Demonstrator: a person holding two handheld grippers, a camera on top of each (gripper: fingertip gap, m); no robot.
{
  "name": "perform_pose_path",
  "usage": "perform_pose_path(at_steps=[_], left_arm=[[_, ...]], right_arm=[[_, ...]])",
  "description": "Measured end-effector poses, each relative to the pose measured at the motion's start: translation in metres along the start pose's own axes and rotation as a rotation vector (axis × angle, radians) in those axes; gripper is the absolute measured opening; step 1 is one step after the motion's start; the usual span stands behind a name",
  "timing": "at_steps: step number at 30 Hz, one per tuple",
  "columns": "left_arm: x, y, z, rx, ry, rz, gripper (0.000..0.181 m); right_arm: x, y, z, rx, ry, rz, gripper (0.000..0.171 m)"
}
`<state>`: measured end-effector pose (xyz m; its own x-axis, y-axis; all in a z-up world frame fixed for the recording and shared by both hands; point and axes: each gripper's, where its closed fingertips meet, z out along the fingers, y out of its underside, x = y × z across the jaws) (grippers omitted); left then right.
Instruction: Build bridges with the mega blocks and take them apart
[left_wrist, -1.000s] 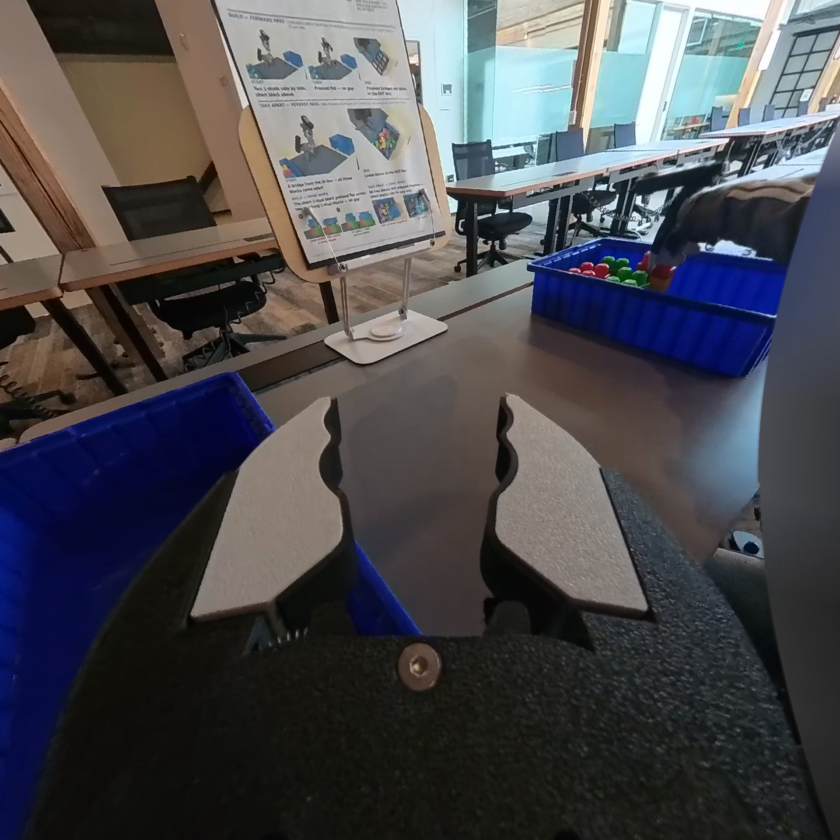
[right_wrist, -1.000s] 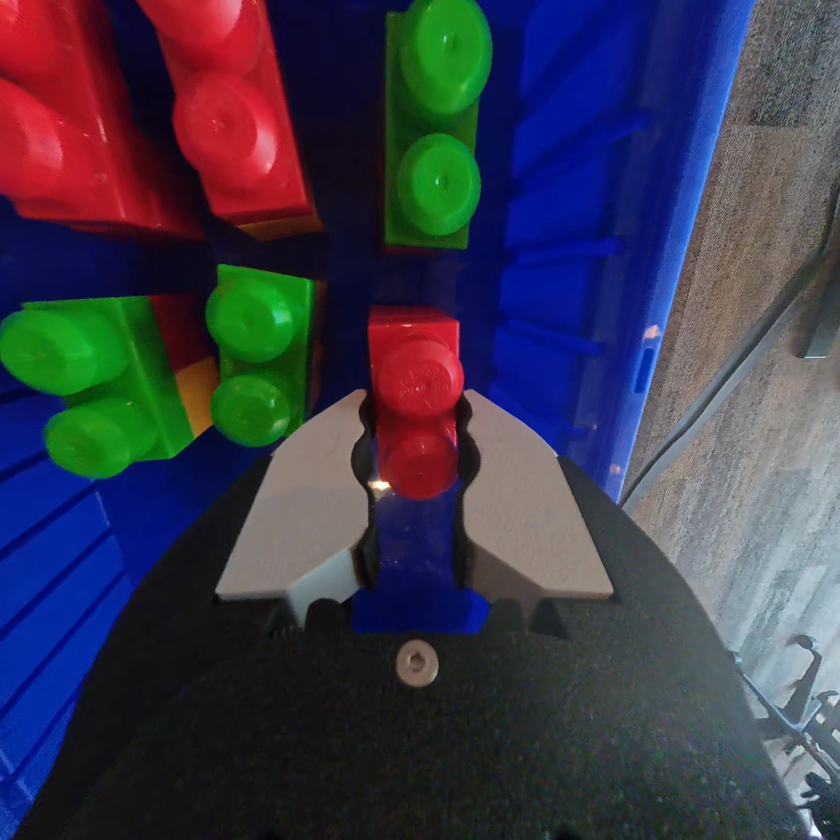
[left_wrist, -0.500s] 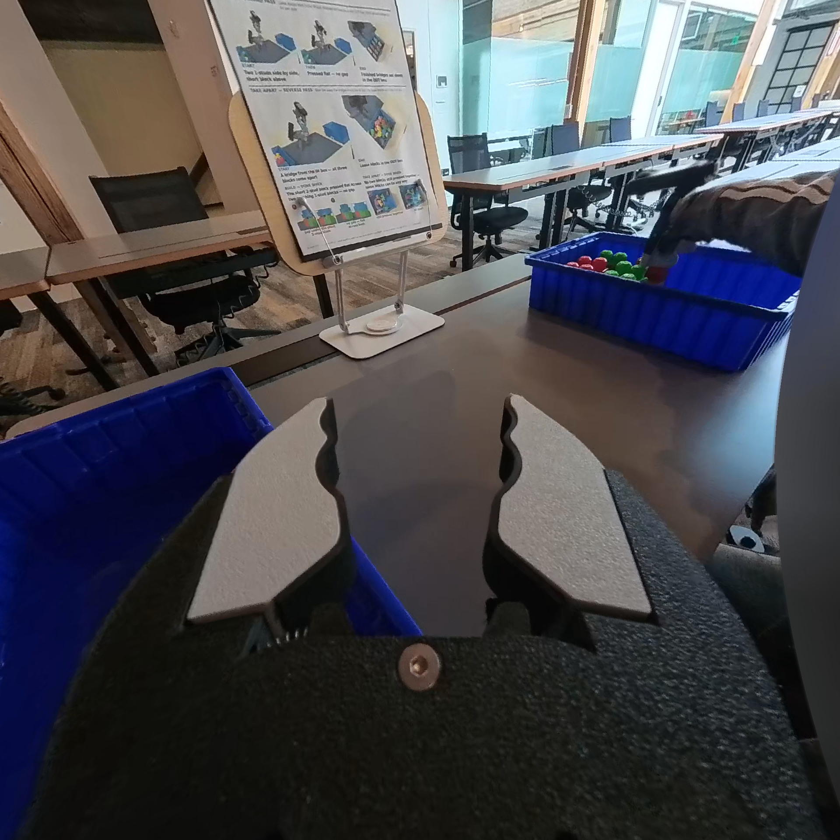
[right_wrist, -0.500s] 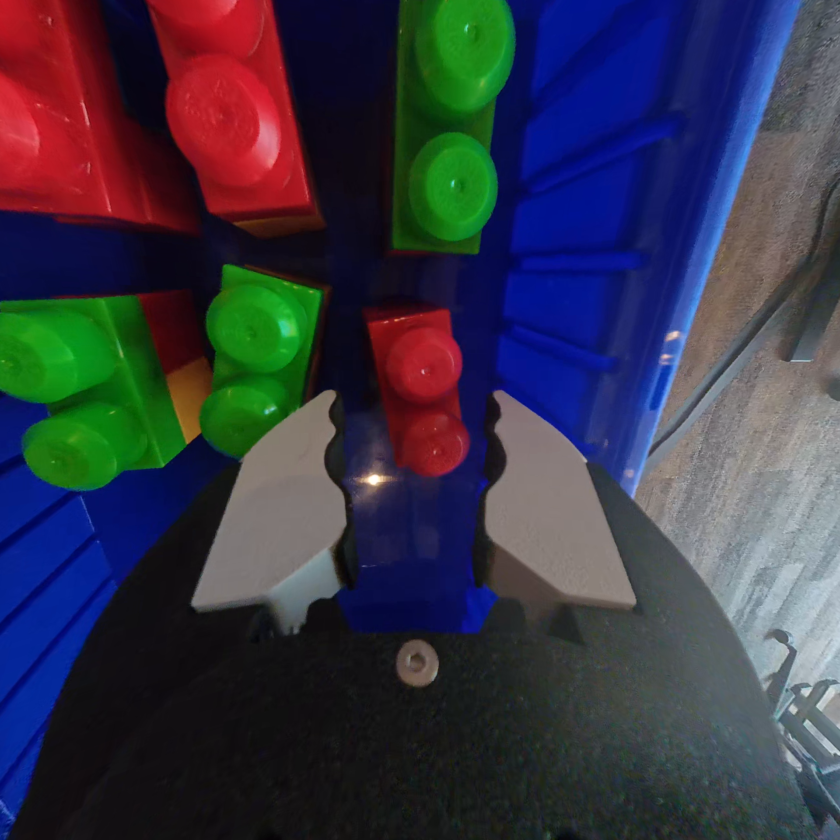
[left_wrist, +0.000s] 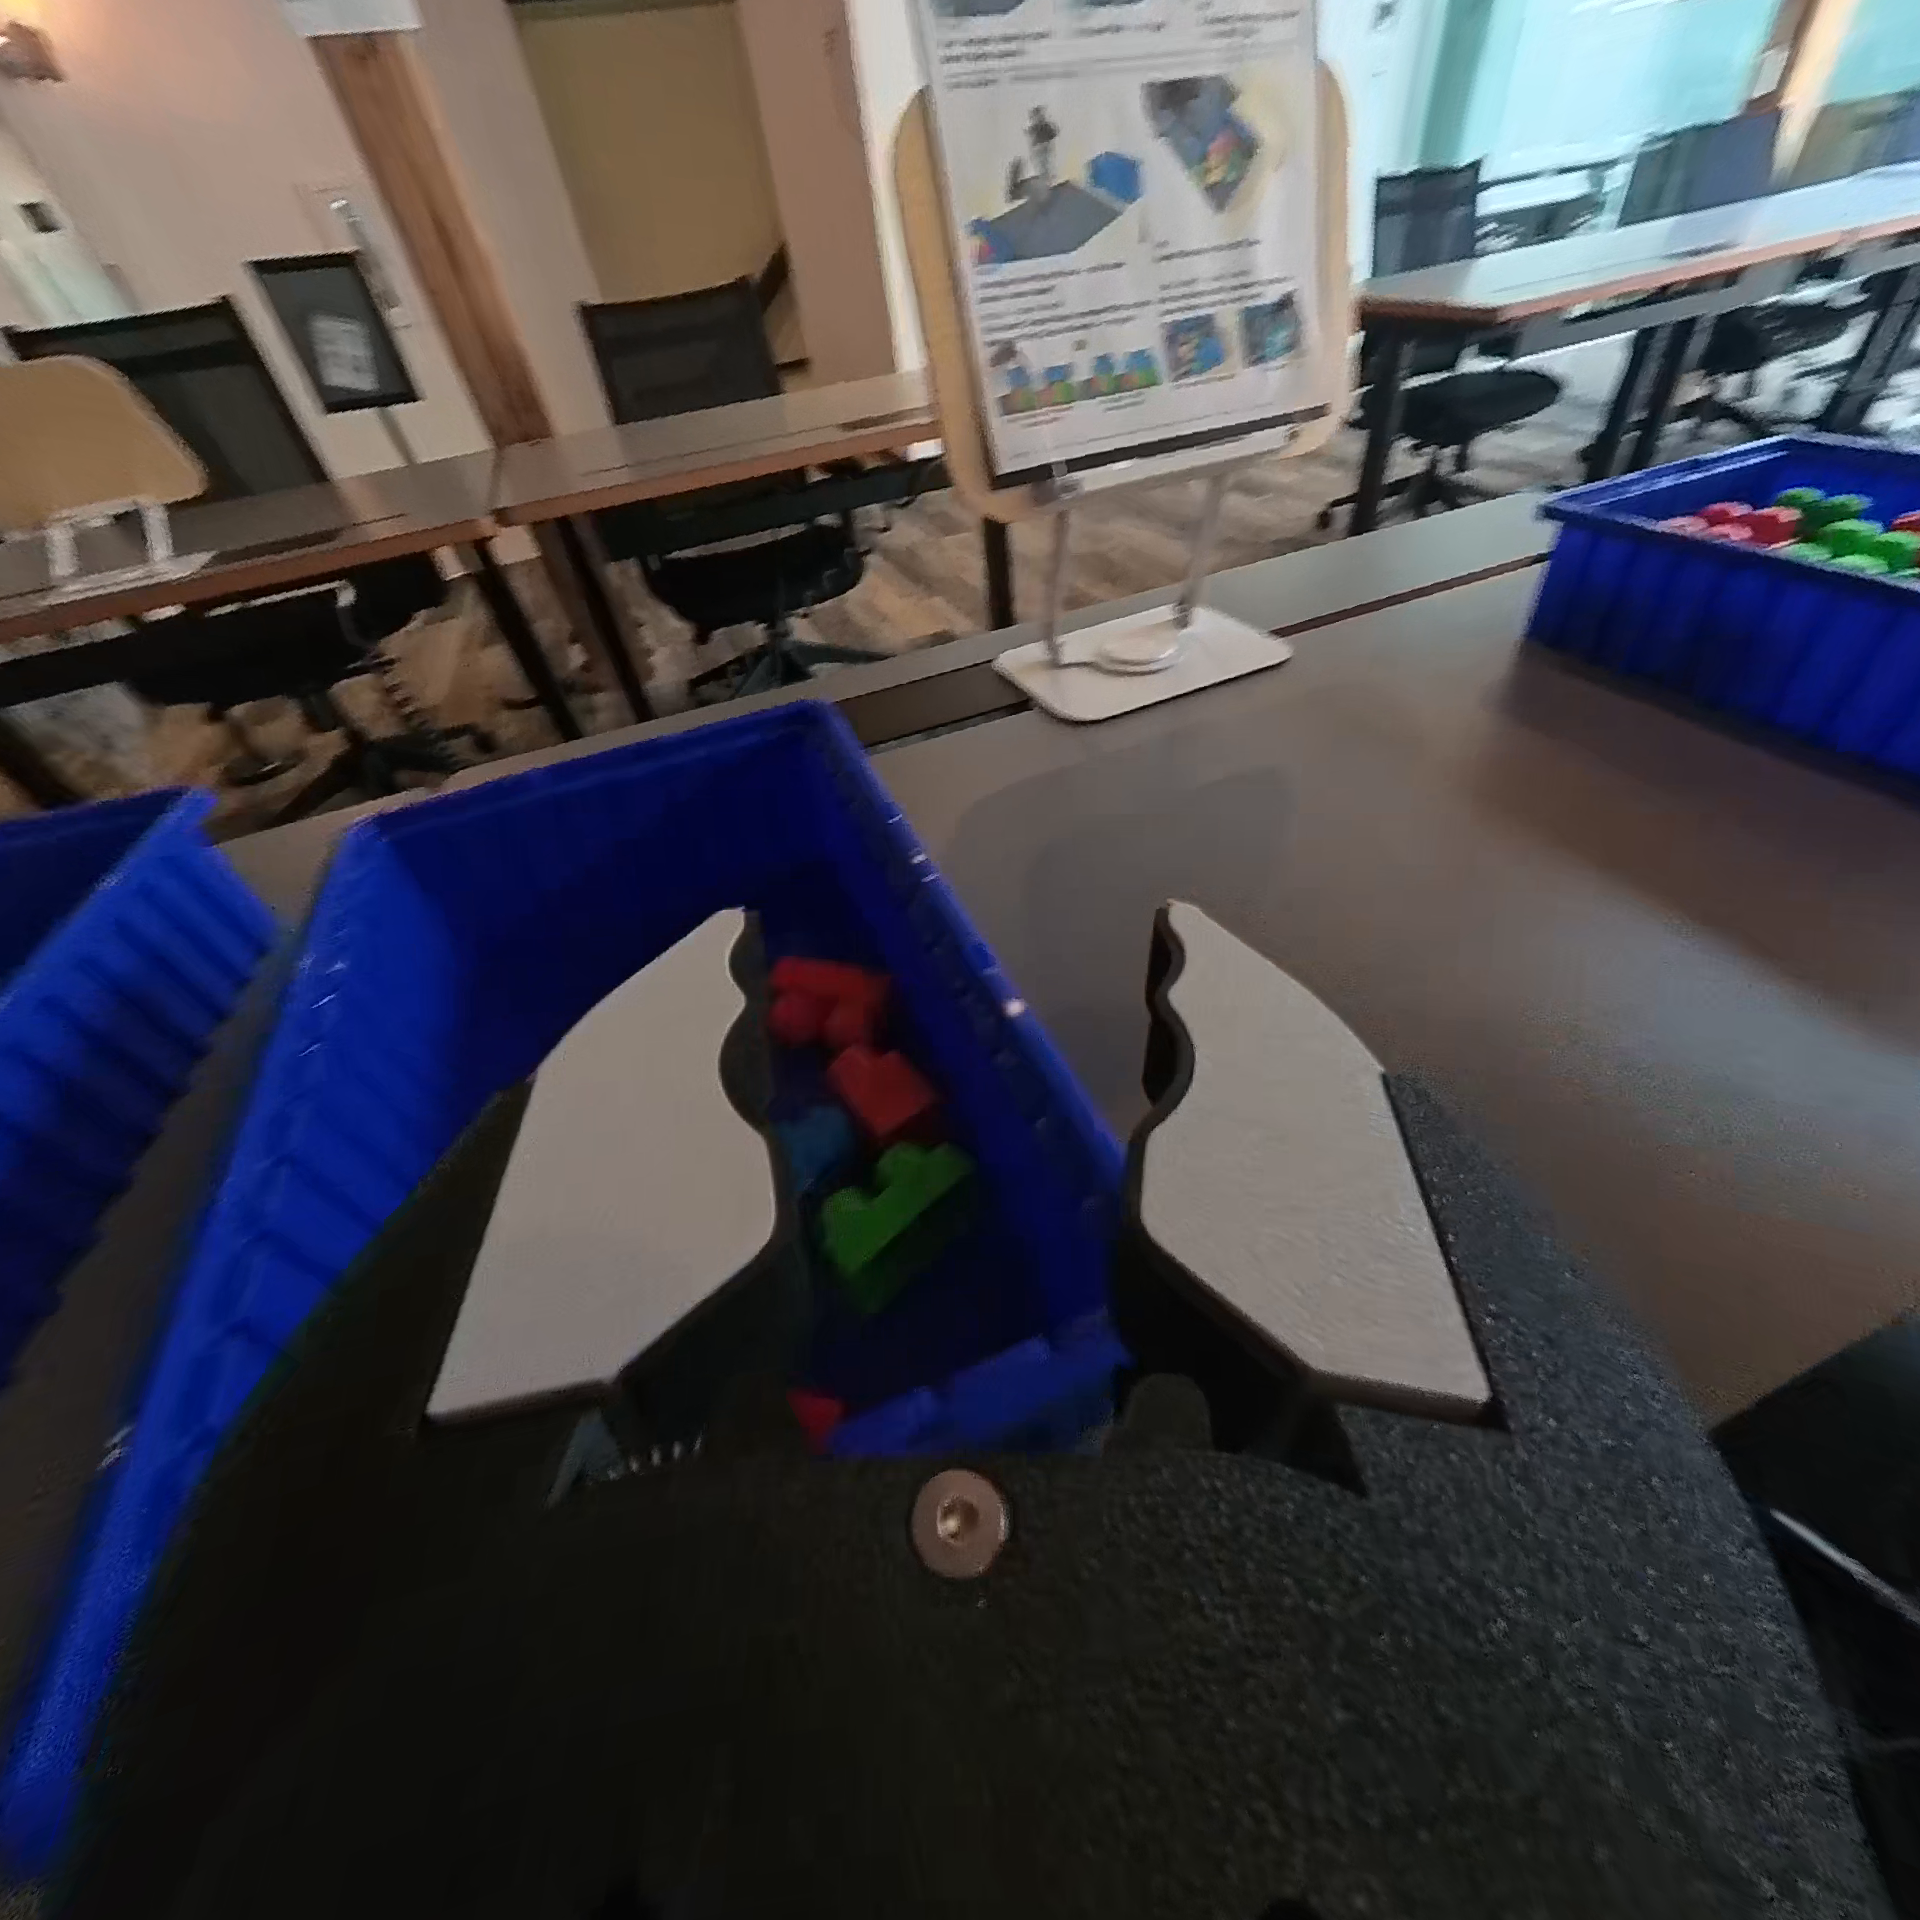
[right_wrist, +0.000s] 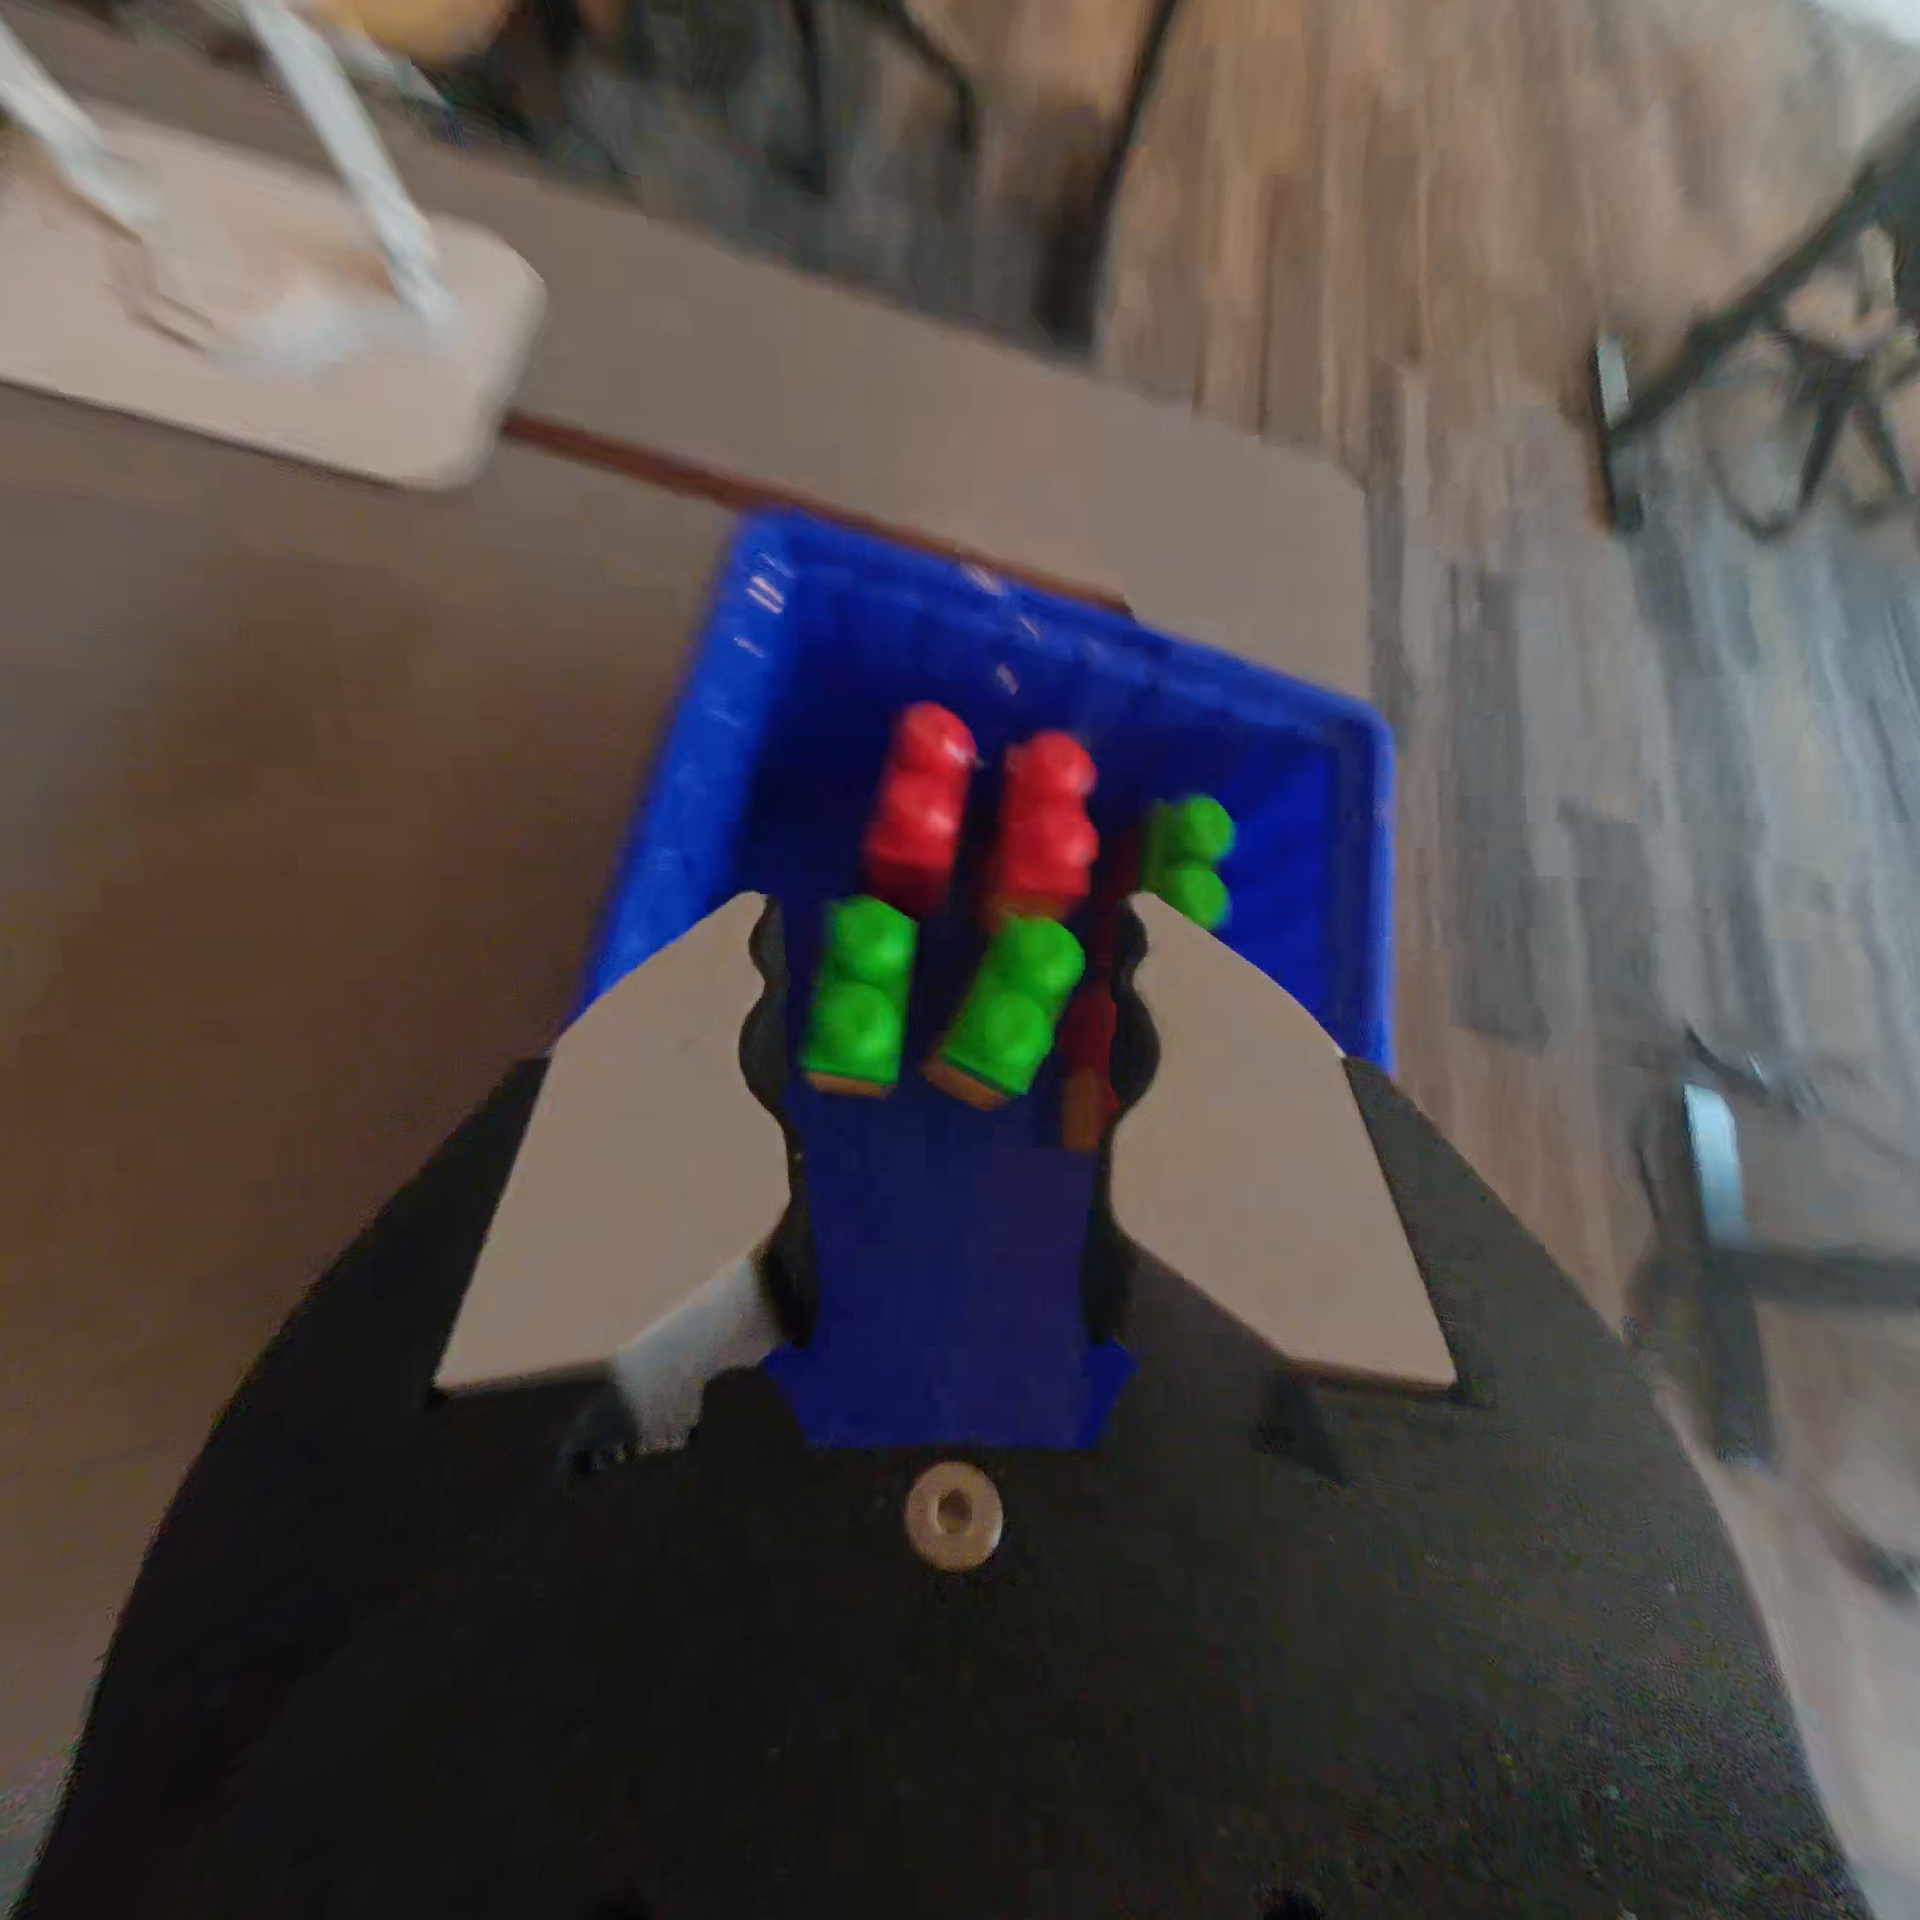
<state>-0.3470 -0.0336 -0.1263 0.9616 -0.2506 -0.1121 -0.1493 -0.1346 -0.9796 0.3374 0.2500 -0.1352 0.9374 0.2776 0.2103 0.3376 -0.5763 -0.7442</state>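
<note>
Left tool (left_wrist: 951, 925): jaws spread wide, holding nothing and touching nothing, poised above the near corner of a blue bin (left_wrist: 582, 831) on the dark tabletop (left_wrist: 1507, 935). Loose mega blocks lie in that bin directly under the gap: two red blocks (left_wrist: 831, 1013) toward 12 o'clock, a blue block (left_wrist: 821, 1148) in the middle, and a green stepped piece (left_wrist: 894, 1216) nearest the tool. Their long axes run roughly from 7 to 1 o'clock, close to the line of the fingers. A second blue bin (left_wrist: 94, 997) stands at 9 o'clock, and a third blue bin (left_wrist: 1704, 613) with red and green blocks sits well apart at 2 o'clock, beyond the instruction sheet stand (left_wrist: 1132, 343).

Right tool (right_wrist: 948, 909): jaws also wide apart and empty, held high over its own blue bin (right_wrist: 1060, 634); the picture is motion-blurred. Two green blocks (right_wrist: 862, 997) lie between the fingertips, two red blocks (right_wrist: 920, 810) at 12 o'clock beyond them, another green block (right_wrist: 1190, 862) at 1 o'clock. All point their long axes toward 12 o'clock.

Judgement: the left tool is the nearer to a grasp, needing mainly a descent onto a block below.
</note>
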Motion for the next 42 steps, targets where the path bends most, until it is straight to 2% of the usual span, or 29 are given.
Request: perform_pose_path(at_steps=[4, 7, 11, 14, 17, 20, 23, 27, 30, 35, 42], left_arm=[[-0.026, 0.016, -0.016, -0.076, -0.125, 0.012, 0.069], [-0.038, 0.026, -0.025, -0.132, -0.177, 0.03, 0.069], [-0.046, 0.034, -0.034, -0.178, -0.21, 0.051, 0.066], [-0.048, 0.039, -0.037, -0.21, -0.198, 0.061, 0.061], [-0.044, 0.045, -0.035, -0.262, -0.106, 0.035, 0.042], [-0.042, 0.048, -0.026, -0.333, 0.016, 0.044, 0.047], [-0.046, 0.057, -0.009, -0.449, 0.116, 0.16, 0.054], [-0.058, 0.088, 0.022, -0.705, 0.243, 0.268, 0.063], [-0.067, 0.114, 0.046, -0.832, 0.319, 0.298, 0.061], [-0.074, 0.153, 0.071, -0.96, 0.454, 0.302, 0.06], [-0.084, 0.178, 0.082, -1.024, 0.469, 0.347, 0.056]], right_arm=[[-0.082, -0.036, -0.062, 0.299, -0.209, -0.062, 0.056], [-0.142, -0.04, -0.102, 0.448, -0.36, -0.111, 0.053], [-0.21, -0.026, -0.139, 0.571, -0.512, -0.174, 0.052], [-0.248, -0.009, -0.152, 0.609, -0.575, -0.229, 0.052], [-0.274, 0.009, -0.159, 0.614, -0.626, -0.256, 0.052], [-0.281, 0.02, -0.16, 0.608, -0.636, -0.245, 0.051], [-0.281, 0.027, -0.159, 0.589, -0.636, -0.235, 0.051], [-0.276, 0.029, -0.159, 0.597, -0.629, -0.212, 0.049], [-0.272, 0.03, -0.159, 0.598, -0.616, -0.203, 0.049], [-0.26, 0.032, -0.161, 0.606, -0.592, -0.173, 0.048], [-0.252, 0.034, -0.163, 0.618, -0.584, -0.152, 0.045]])
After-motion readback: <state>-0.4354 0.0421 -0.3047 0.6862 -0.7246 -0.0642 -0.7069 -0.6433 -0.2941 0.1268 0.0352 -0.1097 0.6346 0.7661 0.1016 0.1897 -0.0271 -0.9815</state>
